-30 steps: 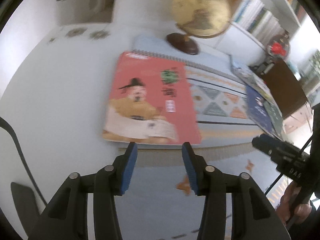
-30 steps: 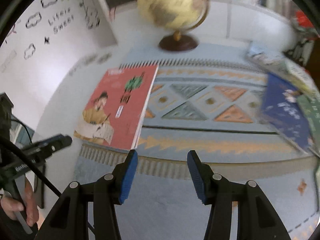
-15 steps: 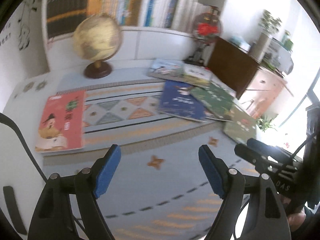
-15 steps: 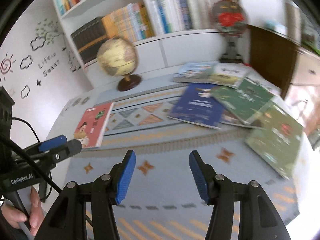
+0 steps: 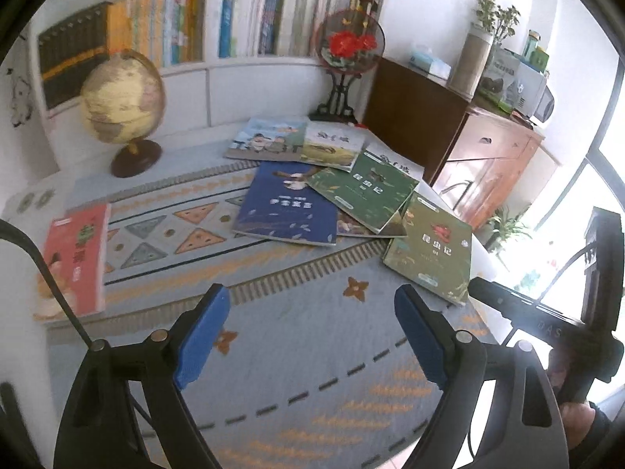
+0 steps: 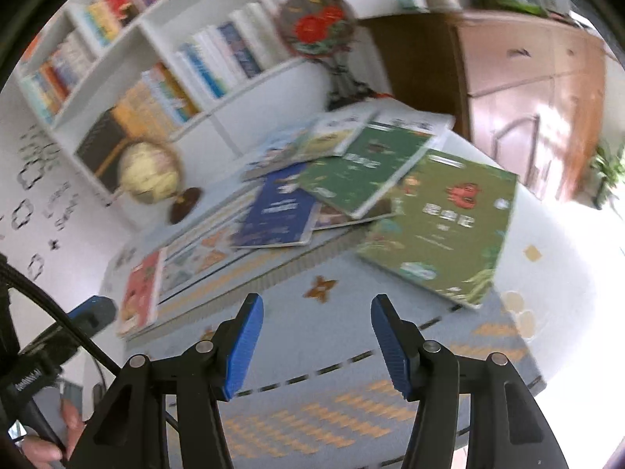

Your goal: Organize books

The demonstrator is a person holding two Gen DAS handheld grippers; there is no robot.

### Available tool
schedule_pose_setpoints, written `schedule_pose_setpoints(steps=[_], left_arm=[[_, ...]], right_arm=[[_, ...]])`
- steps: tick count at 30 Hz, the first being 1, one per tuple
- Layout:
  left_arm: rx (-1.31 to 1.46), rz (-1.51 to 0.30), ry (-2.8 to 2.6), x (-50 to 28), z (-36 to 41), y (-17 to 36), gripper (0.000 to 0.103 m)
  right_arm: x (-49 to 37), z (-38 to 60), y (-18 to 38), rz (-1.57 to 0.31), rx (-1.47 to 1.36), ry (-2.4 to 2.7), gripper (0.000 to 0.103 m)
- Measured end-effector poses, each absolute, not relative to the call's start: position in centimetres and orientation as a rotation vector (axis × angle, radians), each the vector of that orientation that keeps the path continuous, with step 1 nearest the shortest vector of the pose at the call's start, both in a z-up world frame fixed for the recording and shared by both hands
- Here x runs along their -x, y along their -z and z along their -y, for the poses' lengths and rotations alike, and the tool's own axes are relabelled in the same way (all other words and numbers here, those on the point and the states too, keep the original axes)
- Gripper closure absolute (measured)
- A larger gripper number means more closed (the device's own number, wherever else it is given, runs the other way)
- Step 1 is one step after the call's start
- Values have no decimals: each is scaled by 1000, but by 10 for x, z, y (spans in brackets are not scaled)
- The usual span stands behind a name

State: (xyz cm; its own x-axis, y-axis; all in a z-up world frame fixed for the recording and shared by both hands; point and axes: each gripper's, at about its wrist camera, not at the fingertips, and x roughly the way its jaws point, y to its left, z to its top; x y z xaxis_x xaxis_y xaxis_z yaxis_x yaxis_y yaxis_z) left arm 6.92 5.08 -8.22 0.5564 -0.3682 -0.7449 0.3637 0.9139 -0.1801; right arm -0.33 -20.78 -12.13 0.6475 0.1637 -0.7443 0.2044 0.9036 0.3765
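Books lie scattered across a patterned cloth on the surface. A red book lies flat and alone at the cloth's left edge, well apart from the rest. A dark blue book sits near the middle, its right edge under a dark green book. An olive-green book with a red insect on its cover lies at the cloth's right edge, partly on bare white surface. Behind them, a book with cartoon figures and a pale one with a field picture lie side by side, just in front of a white bookshelf. A globe stands at the back left.

Both tongs point down at a slant over the front of the cloth. The left tongs stand wide and are opening, with nothing between the blue pads. The right tongs stand moderately apart, also empty, with the olive-green book ahead and to their right. A hand shows at the lower left of the right wrist view.
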Motion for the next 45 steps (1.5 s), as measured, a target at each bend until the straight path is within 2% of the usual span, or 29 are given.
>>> schedule_pose_setpoints(steps=[14, 20, 29, 37, 45], left_arm=[[-107, -1048, 744, -184, 48, 152, 18], [-16, -1190, 936, -198, 81, 199, 19], [72, -1253, 1063, -203, 128, 236, 19], [73, -1293, 1047, -205, 149, 248, 19], [106, -1286, 1043, -209, 149, 234, 19]], right_arm=[[-70, 316, 164, -958, -599, 312, 47], [-71, 327, 198, -1052, -580, 392, 47], [-57, 342, 217, -1059, -546, 452, 47], [-54, 348, 227, -1073, -564, 407, 47], [-54, 362, 224, -1051, -568, 417, 47]])
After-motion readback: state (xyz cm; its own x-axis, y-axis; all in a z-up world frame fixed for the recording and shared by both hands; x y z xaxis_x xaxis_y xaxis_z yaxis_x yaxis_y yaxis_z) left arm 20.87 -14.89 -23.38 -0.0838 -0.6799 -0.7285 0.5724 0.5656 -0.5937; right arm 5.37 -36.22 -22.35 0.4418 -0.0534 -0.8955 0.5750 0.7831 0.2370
